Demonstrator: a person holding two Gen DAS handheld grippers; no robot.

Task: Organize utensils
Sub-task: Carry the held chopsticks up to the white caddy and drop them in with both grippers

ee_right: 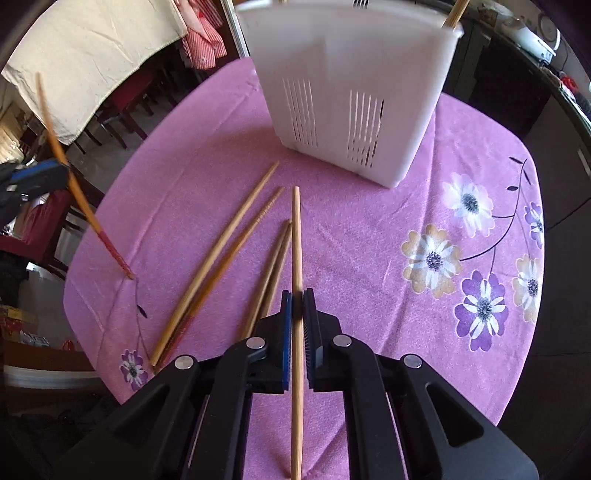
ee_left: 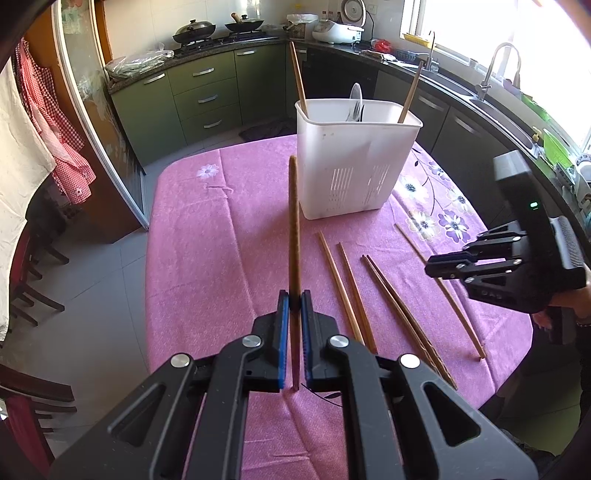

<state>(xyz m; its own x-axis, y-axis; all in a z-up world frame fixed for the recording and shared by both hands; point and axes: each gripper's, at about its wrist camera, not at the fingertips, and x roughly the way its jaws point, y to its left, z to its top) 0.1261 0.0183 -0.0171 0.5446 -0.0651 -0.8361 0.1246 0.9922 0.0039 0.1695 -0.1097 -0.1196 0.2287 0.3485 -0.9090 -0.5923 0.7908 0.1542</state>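
Observation:
My left gripper (ee_left: 294,299) is shut on a brown chopstick (ee_left: 293,221) and holds it above the pink tablecloth (ee_left: 207,258), pointing toward the white utensil holder (ee_left: 354,166). My right gripper (ee_right: 297,301) is shut on a light wooden chopstick (ee_right: 296,240) that lies along the cloth. Several more chopsticks (ee_right: 221,251) lie loose on the cloth between the two grippers. The holder (ee_right: 347,81) has two chopsticks and a spoon standing in it. The right gripper also shows in the left wrist view (ee_left: 443,267), and the left gripper in the right wrist view (ee_right: 40,177).
The table stands in a kitchen with green cabinets (ee_left: 199,99), a stove with pans (ee_left: 221,29) and a sink (ee_left: 491,96) behind. Chairs (ee_left: 29,280) stand to the left. The cloth's floral part (ee_right: 480,258) lies on the right side.

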